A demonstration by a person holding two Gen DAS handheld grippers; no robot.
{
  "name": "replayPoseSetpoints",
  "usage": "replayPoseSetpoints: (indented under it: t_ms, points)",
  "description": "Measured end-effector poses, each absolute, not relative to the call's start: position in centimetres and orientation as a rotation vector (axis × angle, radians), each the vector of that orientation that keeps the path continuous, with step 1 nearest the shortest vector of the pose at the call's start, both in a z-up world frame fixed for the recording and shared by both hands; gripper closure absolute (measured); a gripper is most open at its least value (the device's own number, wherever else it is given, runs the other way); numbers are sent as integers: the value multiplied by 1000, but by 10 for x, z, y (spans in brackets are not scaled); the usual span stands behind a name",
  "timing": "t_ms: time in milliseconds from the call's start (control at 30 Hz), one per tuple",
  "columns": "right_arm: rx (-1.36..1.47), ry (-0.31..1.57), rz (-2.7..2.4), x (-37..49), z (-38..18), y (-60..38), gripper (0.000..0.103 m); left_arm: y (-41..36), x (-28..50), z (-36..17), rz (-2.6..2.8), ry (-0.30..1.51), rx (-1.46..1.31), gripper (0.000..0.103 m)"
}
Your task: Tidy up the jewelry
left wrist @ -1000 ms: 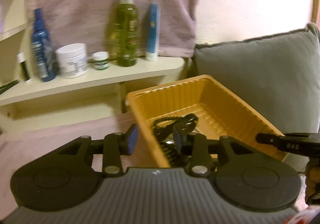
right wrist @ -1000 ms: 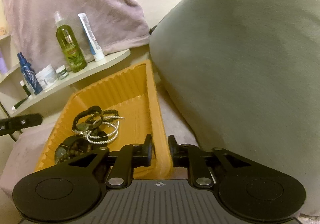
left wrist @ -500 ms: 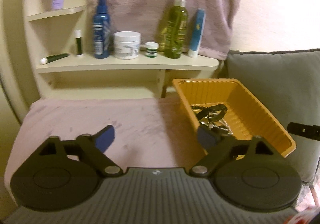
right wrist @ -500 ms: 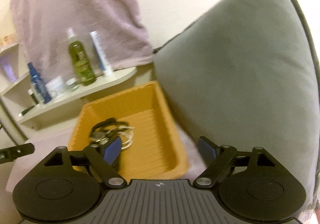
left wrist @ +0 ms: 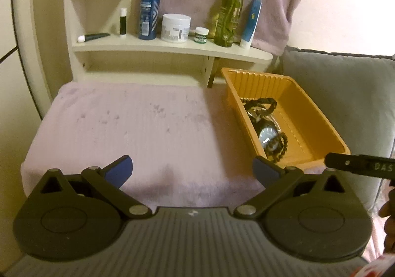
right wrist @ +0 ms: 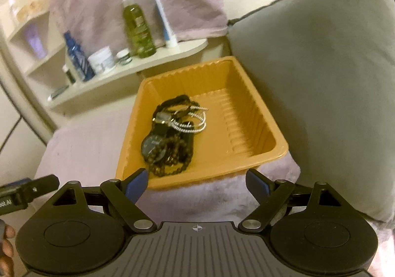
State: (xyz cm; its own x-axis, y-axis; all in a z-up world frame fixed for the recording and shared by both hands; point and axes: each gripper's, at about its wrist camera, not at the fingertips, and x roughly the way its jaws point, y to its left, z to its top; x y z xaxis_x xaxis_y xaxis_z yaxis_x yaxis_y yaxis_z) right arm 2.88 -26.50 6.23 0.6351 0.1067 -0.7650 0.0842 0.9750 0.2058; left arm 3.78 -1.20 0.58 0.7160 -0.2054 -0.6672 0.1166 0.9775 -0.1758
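Both grippers have drawn back from the orange tray (right wrist: 256, 114), jaws just opened wide, empty. The right gripper (right wrist: 196, 182) faces the tray at twelve o'clock, showing silver bracelets (right wrist: 191, 124) beside the watch (right wrist: 153, 148). The left gripper (left wrist: 192, 169) sees the tray at two o'clock and the shelf (left wrist: 172, 51).

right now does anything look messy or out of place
Only the jewelry: watches, dark bead strands and silver bracelets lie tangled in one heap at the left of the orange tray. On the shelf one small tube lies flat; the bottles stand upright.
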Motion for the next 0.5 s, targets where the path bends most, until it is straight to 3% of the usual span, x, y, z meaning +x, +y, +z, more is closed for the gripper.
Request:
replayPoseSetpoints:
  t_ms: [500]
  points:
    - [124, 913, 94, 7, 72, -229, 17, -11, -3, 16, -119, 795, -82, 1]
